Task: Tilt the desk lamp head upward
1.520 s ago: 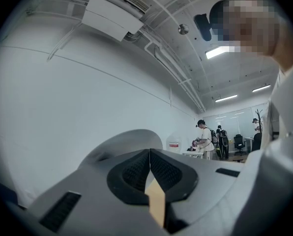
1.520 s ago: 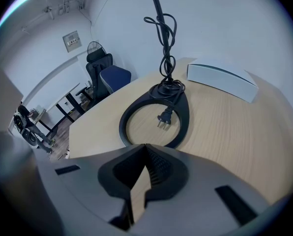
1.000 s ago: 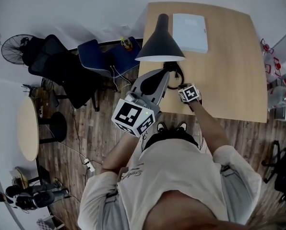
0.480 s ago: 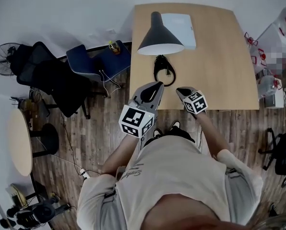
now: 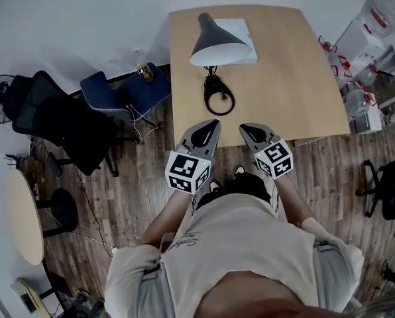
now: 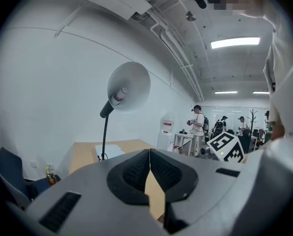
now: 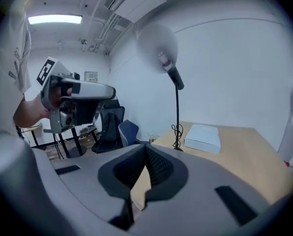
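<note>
The desk lamp stands on the wooden desk [image 5: 297, 78], its dark cone head [image 5: 219, 40] above the ring base [image 5: 219, 99]. In the left gripper view the lamp head [image 6: 129, 86] faces me on its thin stem [image 6: 104, 137]. The right gripper view shows the same head [image 7: 159, 45] tilted up and toward the camera on its stem [image 7: 176, 117]. My left gripper [image 5: 209, 124] and right gripper [image 5: 246, 128] hang side by side off the desk's near edge, apart from the lamp. Each is shut, with the pads meeting and nothing between them.
A white box [image 5: 244, 33] lies on the desk behind the lamp. A blue chair [image 5: 114, 91] and a black office chair [image 5: 58, 121] stand to the desk's left, a round table [image 5: 18, 207] further left, water bottles [image 5: 368, 25] at right. People [image 6: 199, 129] stand far off.
Both grippers have drawn back from the lamp to beyond the desk's near edge. The right gripper was at the lamp base a second ago. The desk now looks farther away.
</note>
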Action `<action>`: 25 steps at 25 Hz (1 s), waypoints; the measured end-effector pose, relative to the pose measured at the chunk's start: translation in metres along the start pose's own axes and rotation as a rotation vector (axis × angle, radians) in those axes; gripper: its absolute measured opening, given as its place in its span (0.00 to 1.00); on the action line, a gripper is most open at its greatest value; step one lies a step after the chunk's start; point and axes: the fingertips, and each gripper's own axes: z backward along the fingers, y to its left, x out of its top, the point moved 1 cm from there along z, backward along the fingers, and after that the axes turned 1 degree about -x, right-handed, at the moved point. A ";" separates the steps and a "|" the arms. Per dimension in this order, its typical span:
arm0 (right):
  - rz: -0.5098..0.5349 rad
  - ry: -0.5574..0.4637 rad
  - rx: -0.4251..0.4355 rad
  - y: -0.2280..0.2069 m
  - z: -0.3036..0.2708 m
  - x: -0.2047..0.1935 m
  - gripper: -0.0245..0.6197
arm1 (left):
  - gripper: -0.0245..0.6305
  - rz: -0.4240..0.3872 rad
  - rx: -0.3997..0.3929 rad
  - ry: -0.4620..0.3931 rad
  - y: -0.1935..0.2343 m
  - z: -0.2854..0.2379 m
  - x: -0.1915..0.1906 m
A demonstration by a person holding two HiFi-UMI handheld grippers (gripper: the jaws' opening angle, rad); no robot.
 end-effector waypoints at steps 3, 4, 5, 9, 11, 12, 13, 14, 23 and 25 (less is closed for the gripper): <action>0.027 -0.055 -0.012 0.008 0.015 0.022 0.03 | 0.06 0.003 -0.008 -0.002 -0.008 0.003 0.000; 0.041 -0.071 -0.014 0.009 0.019 0.029 0.03 | 0.06 -0.001 -0.005 -0.006 -0.009 0.003 0.001; 0.053 -0.084 -0.012 0.010 0.023 0.036 0.03 | 0.06 -0.005 -0.001 -0.010 -0.011 0.004 0.003; 0.096 -0.135 0.009 0.011 0.036 0.064 0.03 | 0.06 -0.011 0.026 -0.036 -0.013 0.003 0.014; 0.117 -0.180 0.009 0.007 0.043 0.082 0.03 | 0.06 -0.027 0.051 -0.047 -0.011 0.001 0.021; 0.127 -0.205 0.007 0.005 0.046 0.092 0.03 | 0.06 -0.033 0.063 -0.052 -0.010 -0.001 0.024; 0.137 -0.230 0.002 0.002 0.051 0.101 0.03 | 0.06 -0.037 0.071 -0.057 -0.010 -0.002 0.028; 0.146 -0.256 -0.005 -0.001 0.056 0.110 0.03 | 0.06 -0.042 0.077 -0.061 -0.010 -0.003 0.032; 0.087 -0.402 -0.041 -0.015 0.069 0.147 0.03 | 0.06 -0.087 0.110 -0.081 0.001 -0.004 0.052; 0.064 -0.421 -0.031 -0.016 0.072 0.150 0.03 | 0.06 -0.076 0.115 -0.088 0.002 -0.004 0.051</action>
